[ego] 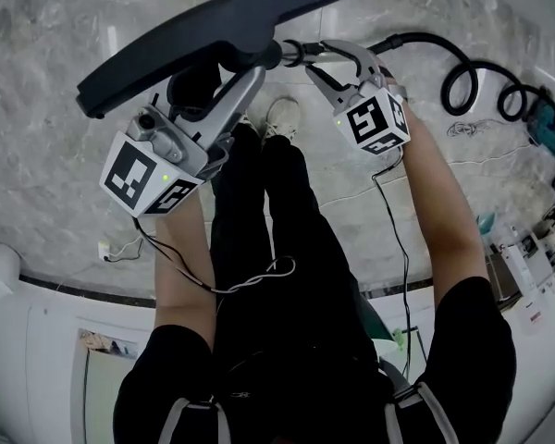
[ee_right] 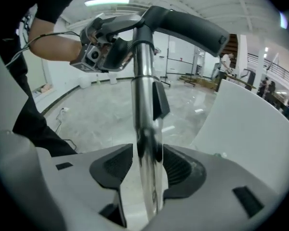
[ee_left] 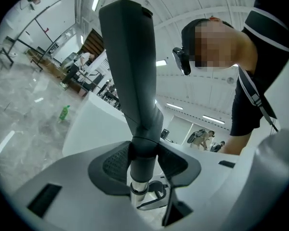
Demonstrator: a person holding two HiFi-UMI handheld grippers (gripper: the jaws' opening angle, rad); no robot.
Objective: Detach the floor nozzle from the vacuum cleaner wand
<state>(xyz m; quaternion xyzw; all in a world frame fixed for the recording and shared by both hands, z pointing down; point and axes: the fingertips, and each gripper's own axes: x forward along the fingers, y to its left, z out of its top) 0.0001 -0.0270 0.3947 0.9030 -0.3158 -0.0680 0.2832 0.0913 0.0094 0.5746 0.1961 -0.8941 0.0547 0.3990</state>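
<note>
The dark grey floor nozzle (ego: pixel 213 26) is held up off the marble floor, its long head slanting across the top of the head view. My left gripper (ego: pixel 224 67) is shut on the nozzle's neck (ee_left: pixel 143 153), both pads pressing its sides. Below the neck a chrome wand (ee_left: pixel 138 189) enters it. My right gripper (ego: pixel 316 55) sits just right of the neck, shut on that wand (ee_right: pixel 143 95), which runs up between its pads (ee_right: pixel 180 170) to the nozzle (ee_right: pixel 192 23). The left gripper (ee_right: pixel 101 47) shows at the wand's top end. Wand and nozzle look joined.
A black ribbed hose (ego: pixel 462 72) loops on the floor at upper right. The person's legs and shoe (ego: pixel 282 118) stand directly under the grippers. Cables trail from both grippers. A white counter (ego: pixel 18 340) lies at lower left, and small items (ego: pixel 536 248) crowd the right edge.
</note>
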